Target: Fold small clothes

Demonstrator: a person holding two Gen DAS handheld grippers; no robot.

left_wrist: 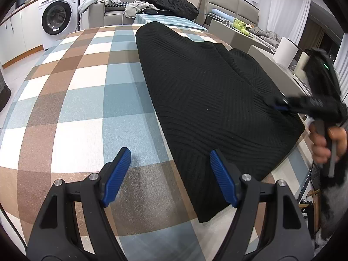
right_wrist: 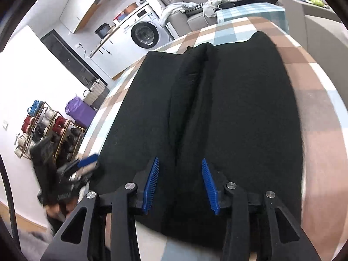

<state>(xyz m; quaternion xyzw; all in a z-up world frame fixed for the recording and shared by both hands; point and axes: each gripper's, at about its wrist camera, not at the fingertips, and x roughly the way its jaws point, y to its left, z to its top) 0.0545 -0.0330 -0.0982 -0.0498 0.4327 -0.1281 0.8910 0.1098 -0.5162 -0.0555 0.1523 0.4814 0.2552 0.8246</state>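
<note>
Both the left gripper (left_wrist: 170, 155) and right gripper (right_wrist: 180, 165) gape over the black garment (left_wrist: 206, 91); washing-machine (left_wrist: 57, 14) lettering seems illegible.

Place: a lived-in home, an open living room joined to a laundry corner.
Laundry: a white washing machine (left_wrist: 57, 17) under a counter, with pots (right_wrist: 104, 30) on top.
Seating: a grey sofa (left_wrist: 113, 13) heaped with clothes (left_wrist: 171, 2).
Table: a checked cloth (left_wrist: 82, 91) covers it.
Entry side: a shoe rack (right_wrist: 43, 128) full of shoes.
Window: white curtains (left_wrist: 289, 10).
</note>
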